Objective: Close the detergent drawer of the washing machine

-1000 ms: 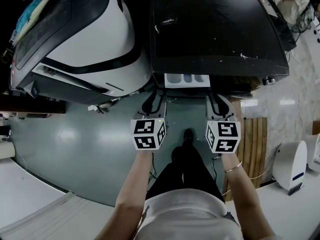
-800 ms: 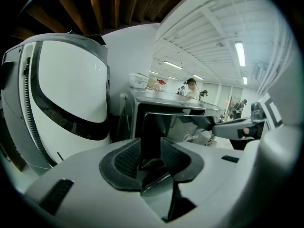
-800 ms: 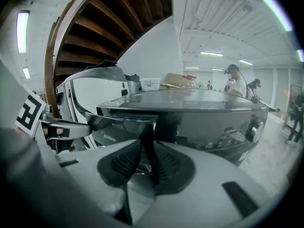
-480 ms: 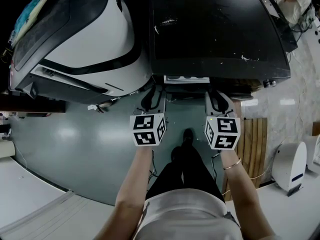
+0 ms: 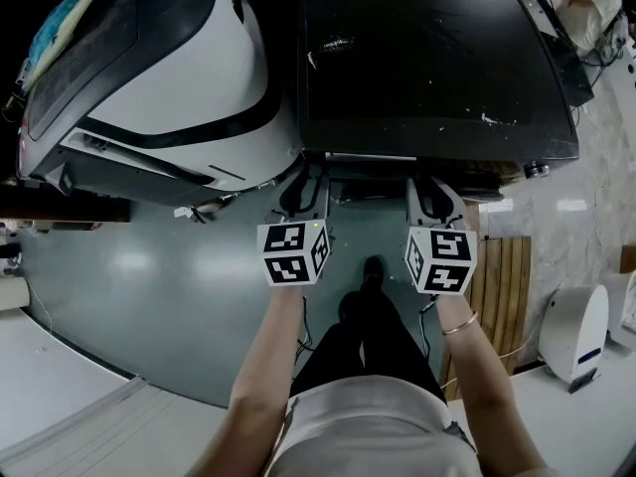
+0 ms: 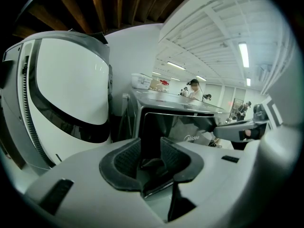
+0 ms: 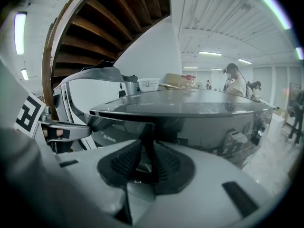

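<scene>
Left gripper view shows the left gripper (image 6: 151,152) with its jaws wide apart and nothing pinched. The dark front of the washing machine (image 6: 175,122) is visible through the gap. Right gripper view shows the right gripper (image 7: 146,161) the same way: jaws apart, empty, aimed at the machine's glossy front. In the head view both point at the front of the black-topped machine, one near each end of the detergent drawer (image 5: 370,156). Their tips are close to it, but I cannot tell whether they touch. The drawer sits pushed in, with only a thin pale strip showing along the front edge. A white appliance (image 5: 169,68) stands just beside the washing machine on its left, on a grey floor (image 5: 149,286). A wooden slat mat (image 5: 502,266) lies at the right.
</scene>
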